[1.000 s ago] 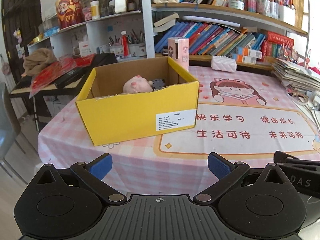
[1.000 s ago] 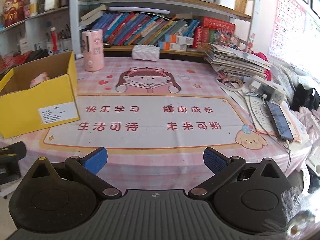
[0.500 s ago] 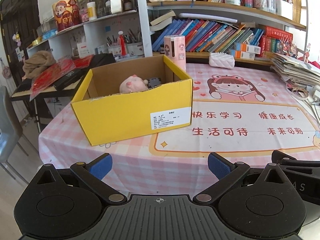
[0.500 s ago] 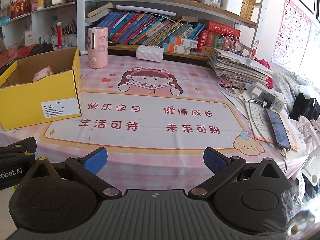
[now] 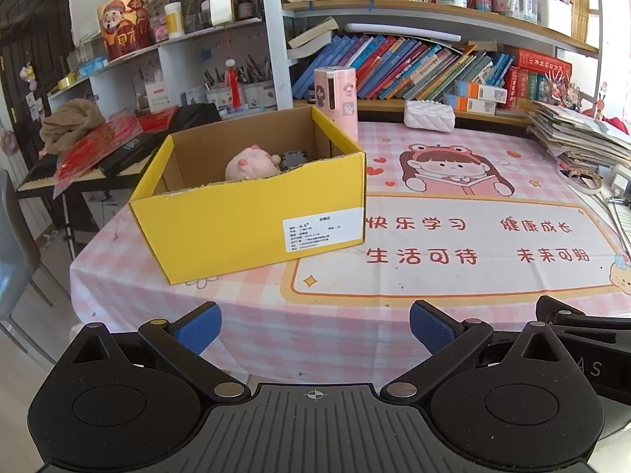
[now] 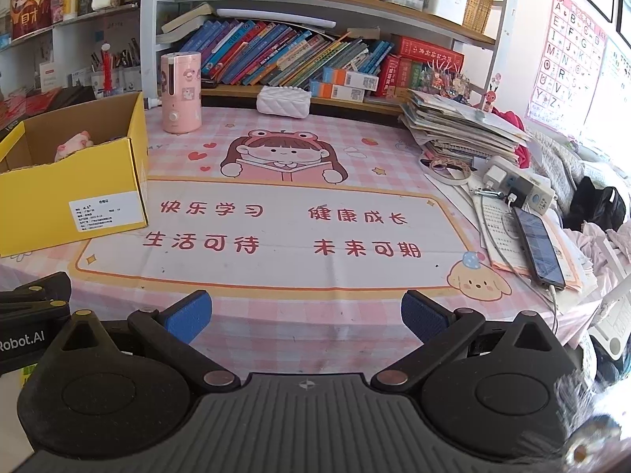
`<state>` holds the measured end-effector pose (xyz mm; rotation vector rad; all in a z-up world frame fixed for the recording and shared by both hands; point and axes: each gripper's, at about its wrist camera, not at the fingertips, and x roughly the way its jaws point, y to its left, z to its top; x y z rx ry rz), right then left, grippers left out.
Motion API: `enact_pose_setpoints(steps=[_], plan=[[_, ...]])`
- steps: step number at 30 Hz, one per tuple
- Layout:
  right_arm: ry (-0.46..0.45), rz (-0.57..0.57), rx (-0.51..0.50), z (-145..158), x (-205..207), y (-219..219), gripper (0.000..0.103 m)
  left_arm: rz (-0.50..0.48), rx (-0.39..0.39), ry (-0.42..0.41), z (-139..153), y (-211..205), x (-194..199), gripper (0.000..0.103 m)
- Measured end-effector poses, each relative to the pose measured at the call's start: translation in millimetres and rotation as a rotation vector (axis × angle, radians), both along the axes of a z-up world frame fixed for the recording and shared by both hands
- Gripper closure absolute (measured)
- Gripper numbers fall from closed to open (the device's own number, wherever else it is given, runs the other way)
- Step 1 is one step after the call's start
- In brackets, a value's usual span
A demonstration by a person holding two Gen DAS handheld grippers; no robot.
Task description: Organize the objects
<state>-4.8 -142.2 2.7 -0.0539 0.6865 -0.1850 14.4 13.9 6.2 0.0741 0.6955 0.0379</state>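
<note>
A yellow cardboard box stands open on the left of the pink table; it also shows in the right wrist view. Inside lie a pink plush pig and a dark small object. My left gripper is open and empty, held back over the table's near edge in front of the box. My right gripper is open and empty, over the near edge facing the printed mat.
A pink humidifier and a white quilted case stand at the table's back. Stacked papers, a power strip and a phone lie at the right. Bookshelves line the back; a chair stands left.
Both grippers have drawn back and risen slightly, so the box and table look farther away. Both stay open and empty.
</note>
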Motion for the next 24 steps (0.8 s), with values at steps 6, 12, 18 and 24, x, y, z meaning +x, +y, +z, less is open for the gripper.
enact_pose_setpoints(steps=[6, 12, 18, 24], plan=[[0.001, 0.000, 0.001, -0.2, -1.6, -0.8, 0.000, 0.005, -0.007, 0.005, 0.1, -0.1, -2.9, 0.000], [0.001, -0.001, 0.001, -0.2, -2.0, -0.9, 0.000, 0.004, -0.013, 0.009, -0.7, -0.4, -4.6, 0.000], [0.004, -0.002, 0.002, -1.9, -3.6, -2.0, 0.000, 0.002, -0.017, 0.016, -1.2, -0.3, -4.3, 0.001], [0.008, 0.001, 0.001, -3.8, -5.3, -1.8, 0.000, 0.007, -0.025, 0.025, -1.6, 0.4, -3.3, 0.000]])
